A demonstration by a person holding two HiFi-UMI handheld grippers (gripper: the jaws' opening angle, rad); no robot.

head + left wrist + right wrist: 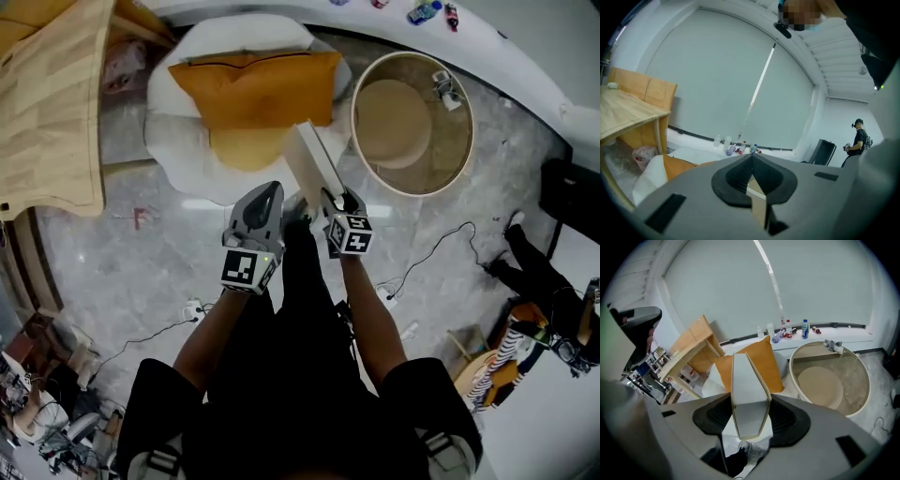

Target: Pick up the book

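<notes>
**Book Held at the Grippers, Near the Cushion**

Your right gripper (750, 417) is grasping the book (749, 390). In the right gripper view, the white book stands on end between the two black pads (712, 416). One pad presses on each cover, and the jaws stand wide to take its thickness. The narrow edge of the book faces the camera, and the far end leans away towards the orange pillow (761, 364).

Your left gripper (752, 174) is clenched. In the left gripper view, its pads meet in a point at the top, and a thin cream sliver sits between them lower down. The view is too close to be sure, but this sliver appears to be an edge of the book.

In the head view, the book extends forward and upward from the two grippers, which are side by side in front of you. Its far end overlaps the near edge of the white cushion (183, 141) that carries the orange pillow. A round tub (462, 141) stands just right of the cushion. A wooden table (52, 103) stands to the left.
</notes>
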